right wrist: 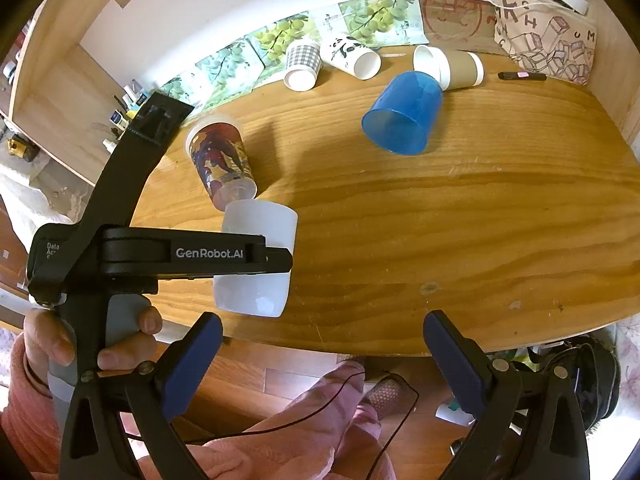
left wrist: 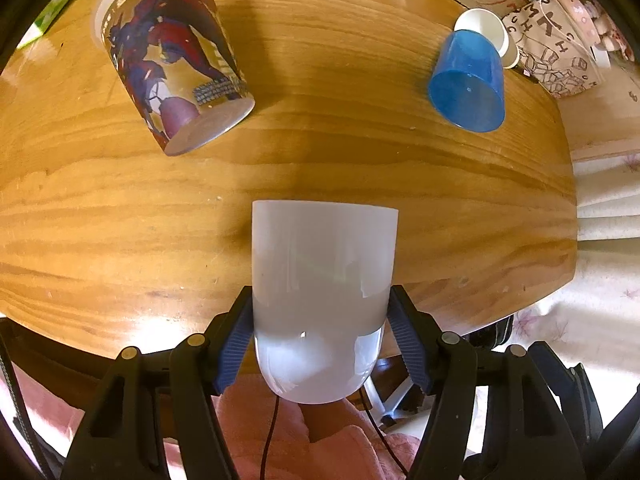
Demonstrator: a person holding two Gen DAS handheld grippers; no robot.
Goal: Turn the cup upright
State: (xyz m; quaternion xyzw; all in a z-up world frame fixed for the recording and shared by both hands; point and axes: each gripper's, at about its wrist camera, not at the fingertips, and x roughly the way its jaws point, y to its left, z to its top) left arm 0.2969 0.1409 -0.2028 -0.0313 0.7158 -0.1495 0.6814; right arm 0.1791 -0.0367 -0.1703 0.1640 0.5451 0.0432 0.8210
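My left gripper (left wrist: 320, 320) is shut on a white frosted cup (left wrist: 322, 292). Its blue pads press both sides of the cup near its rounded base. The cup is held over the near edge of the wooden table (left wrist: 360, 152), open rim pointing away from the camera. In the right wrist view the same white cup (right wrist: 256, 264) sits in the left gripper (right wrist: 276, 258), above the table's near-left edge. My right gripper (right wrist: 322, 344) is open and empty, at the table's (right wrist: 440, 220) front edge.
A printed cup (left wrist: 172, 60) lies on its side at the left, also in the right view (right wrist: 222, 160). A blue cup (left wrist: 468, 80) lies tipped at the right (right wrist: 404, 114). Several paper cups (right wrist: 348, 58) and a patterned bag (right wrist: 544, 44) sit at the back.
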